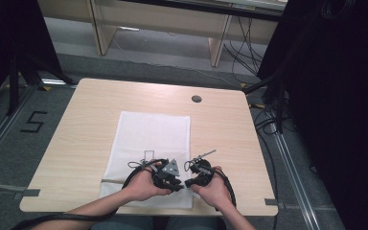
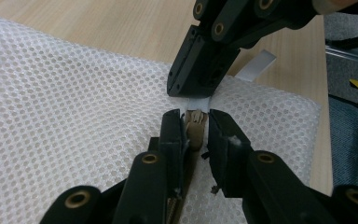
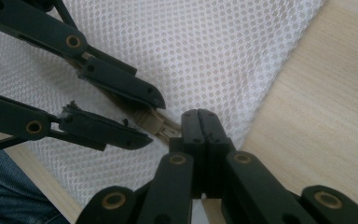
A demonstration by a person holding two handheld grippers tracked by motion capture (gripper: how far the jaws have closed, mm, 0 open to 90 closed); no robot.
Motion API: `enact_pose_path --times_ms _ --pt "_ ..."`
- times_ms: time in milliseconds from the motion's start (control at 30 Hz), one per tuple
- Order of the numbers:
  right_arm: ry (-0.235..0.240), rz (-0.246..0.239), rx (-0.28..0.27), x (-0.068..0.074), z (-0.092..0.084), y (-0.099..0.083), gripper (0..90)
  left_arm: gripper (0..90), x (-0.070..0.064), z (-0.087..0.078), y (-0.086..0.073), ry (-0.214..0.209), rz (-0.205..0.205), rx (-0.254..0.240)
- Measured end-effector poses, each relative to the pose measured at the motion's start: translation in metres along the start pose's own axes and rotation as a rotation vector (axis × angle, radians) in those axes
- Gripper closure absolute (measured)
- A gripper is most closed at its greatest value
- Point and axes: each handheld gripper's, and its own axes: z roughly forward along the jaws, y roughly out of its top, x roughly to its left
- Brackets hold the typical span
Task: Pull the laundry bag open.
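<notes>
Zipper pull (image 2: pixel 195 125) at mesh bag (image 2: pixel 74 116) edge (table beyond)

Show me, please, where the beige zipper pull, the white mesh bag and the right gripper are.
zipper pull (image 2: pixel 195 127), left gripper view, on its beige tab.
white mesh bag (image 2: pixel 74 107), left gripper view, on bare netting.
right gripper (image 3: pixel 200 122), right gripper view, between its closed fingertips.

White mesh bag (image 1: pixel 148 143) flat on table, beige zipper pull (image 2: pixel 195 128) at near corner.
</notes>
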Motion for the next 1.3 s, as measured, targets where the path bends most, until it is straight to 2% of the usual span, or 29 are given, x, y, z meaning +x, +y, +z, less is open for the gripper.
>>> enact_pose_path --times_ms 33,100,133,200,300,367,500,567,633,733,767,800,933,1067,1133,1200,1300 --pt "0.001 0.001 0.0 0.0 0.0001 0.0 90.0 75.5 -0.0008 0.0004 -0.0001 -0.003 -0.013 -0.005" --pt "0.004 -0.02 -0.005 -0.0016 0.0005 0.0001 90.0 76.0 -0.0011 0.0009 0.0004 -0.01 -0.002 -0.01" --pt "0.002 -0.002 -0.001 -0.0005 0.0 -0.0002 90.0 76.0 -0.002 0.0007 0.0004 -0.005 -0.012 -0.007" --pt "0.004 0.0 -0.005 -0.0007 0.0002 -0.0004 90.0 76.6 -0.001 0.0004 0.0007 -0.005 0.004 -0.009" --pt "0.004 0.007 -0.005 -0.001 0.0001 -0.0006 90.0 78.1 -0.0018 0.0008 0.0003 -0.001 -0.002 -0.01" --pt "0.009 0.005 -0.006 -0.0011 -0.0001 -0.0008 90.0 79.0 -0.0015 0.0007 0.0006 0.003 0.018 -0.003" --pt "0.006 0.009 -0.005 -0.0011 0.0001 -0.0004 90.0 79.4 -0.0018 0.0019 0.0009 0.001 0.022 -0.013" --pt "0.005 0.011 -0.007 -0.0012 0.0003 -0.0006 90.0 79.4 -0.0024 0.0032 -0.0004 -0.002 -0.007 -0.018" --pt "0.005 0.011 -0.007 -0.0012 0.0002 -0.0007 90.0 79.3 -0.0024 0.0039 -0.0004 -0.005 -0.008 -0.019" --pt "0.005 0.012 -0.007 -0.0011 0.0003 -0.0006 90.0 80.4 -0.0034 0.0056 -0.001 -0.005 0.003 -0.018" --pt "0.004 0.012 -0.007 -0.001 0.0002 -0.0006 90.0 80.9 -0.0046 0.0066 -0.0012 0.002 0.006 -0.016" --pt "0.004 0.013 -0.007 -0.001 0.0002 -0.0006 90.0 81.3 -0.0049 0.0056 -0.0006 0.012 0.033 0.001" --pt "0.007 0.014 -0.007 -0.0009 0.0001 -0.0009 90.0 81.6 -0.0064 0.0047 0.0 0.032 0.047 0.014" --pt "0.009 0.016 -0.006 -0.0013 0.0002 -0.0009 90.0 81.8 -0.0076 0.0045 0.0003 0.028 0.018 0.005" --pt "0.015 0.025 0.0 -0.0014 -0.0004 -0.0009 90.0 81.9 -0.0069 0.0037 0.0005 0.031 0.034 0.011" --pt "0.017 0.026 0.002 -0.0013 -0.0004 -0.001 90.0 81.9 -0.0074 0.0041 0.0003 0.019 0.018 0.002" --pt "0.011 0.032 0.003 -0.0008 0.0 -0.0009 90.0 81.9 -0.0077 0.0032 0.0004 0.023 0.012 -0.003"
